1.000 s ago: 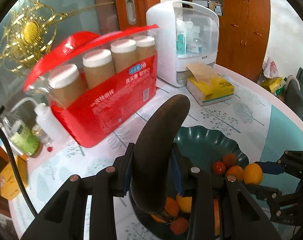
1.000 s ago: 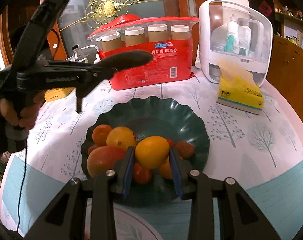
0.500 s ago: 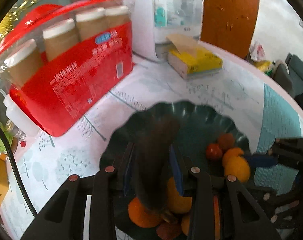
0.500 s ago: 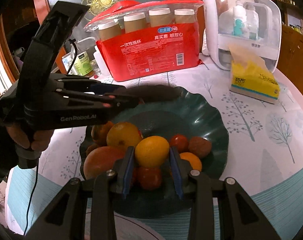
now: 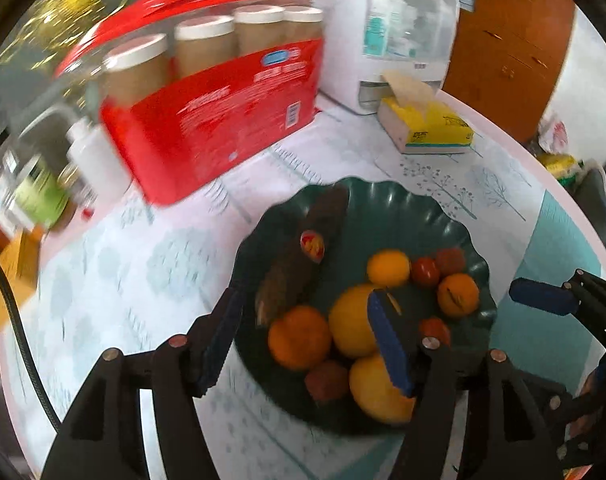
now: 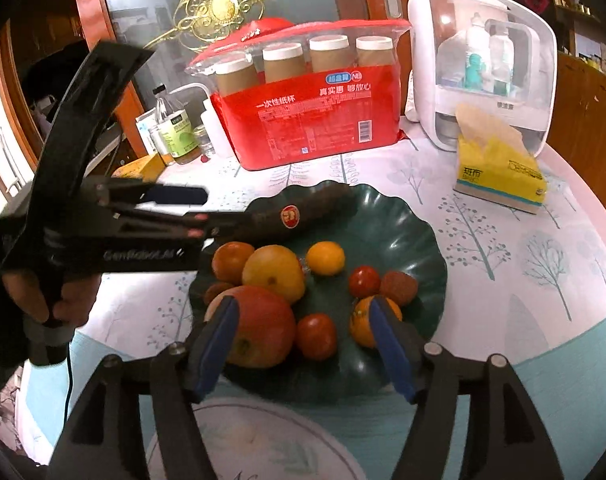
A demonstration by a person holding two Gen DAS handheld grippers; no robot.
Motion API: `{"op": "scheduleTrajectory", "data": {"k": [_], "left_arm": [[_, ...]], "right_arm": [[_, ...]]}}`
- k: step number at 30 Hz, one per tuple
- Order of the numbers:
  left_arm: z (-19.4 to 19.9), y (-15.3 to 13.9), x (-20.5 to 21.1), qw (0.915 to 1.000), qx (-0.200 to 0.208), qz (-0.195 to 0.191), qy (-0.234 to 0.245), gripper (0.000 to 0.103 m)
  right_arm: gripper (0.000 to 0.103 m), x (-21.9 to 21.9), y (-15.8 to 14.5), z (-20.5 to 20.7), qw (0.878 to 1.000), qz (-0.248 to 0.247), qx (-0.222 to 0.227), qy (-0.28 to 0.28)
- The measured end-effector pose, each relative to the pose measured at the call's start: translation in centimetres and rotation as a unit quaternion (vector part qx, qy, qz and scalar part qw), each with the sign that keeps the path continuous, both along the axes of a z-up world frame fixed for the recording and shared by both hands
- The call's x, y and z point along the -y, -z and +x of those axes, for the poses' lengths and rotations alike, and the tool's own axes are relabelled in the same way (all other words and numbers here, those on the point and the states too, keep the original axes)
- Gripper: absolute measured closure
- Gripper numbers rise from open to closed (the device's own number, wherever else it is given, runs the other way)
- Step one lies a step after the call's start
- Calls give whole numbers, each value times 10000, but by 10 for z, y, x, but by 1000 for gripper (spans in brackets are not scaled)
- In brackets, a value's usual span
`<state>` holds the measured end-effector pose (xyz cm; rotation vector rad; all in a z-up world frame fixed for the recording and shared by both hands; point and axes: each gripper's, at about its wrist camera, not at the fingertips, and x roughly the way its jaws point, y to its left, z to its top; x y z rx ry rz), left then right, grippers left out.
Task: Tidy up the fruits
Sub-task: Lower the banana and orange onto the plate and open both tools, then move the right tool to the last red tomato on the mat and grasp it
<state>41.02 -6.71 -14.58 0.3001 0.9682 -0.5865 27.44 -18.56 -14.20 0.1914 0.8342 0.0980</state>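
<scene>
A dark green scalloped plate holds several fruits. A dark overripe banana with a red sticker lies along its far left rim. A small orange sits near the middle, among a big yellow fruit, a red apple-like fruit and tomatoes. My left gripper is open and empty, just above the plate's near left side. My right gripper is open and empty over the plate's near edge.
A red pack of paper cups stands behind the plate. A white cabinet and a yellow tissue box are at the back right. Bottles stand at the back left. A pale plate lies under my right gripper.
My left gripper lowered the banana onto the plate, opened and let it go. My right gripper opened and released the small orange into the plate.
</scene>
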Motion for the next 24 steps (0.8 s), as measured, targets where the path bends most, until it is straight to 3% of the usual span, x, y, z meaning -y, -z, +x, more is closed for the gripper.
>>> {"op": "scheduleTrajectory", "data": {"k": [11, 19, 24], "left_arm": [[-69, -25, -63, 9960, -211, -219, -834, 32], [-116, -28, -106, 9884, -266, -183, -1481, 30], [-142, -21, -124, 9860, -429, -152, -1607, 25]], "right_arm": [[34, -15, -23, -42, 9998, 116, -94, 128], [34, -26, -27, -69, 9988, 366, -247, 218], [34, -39, -20, -84, 9980, 396, -454, 197]]}}
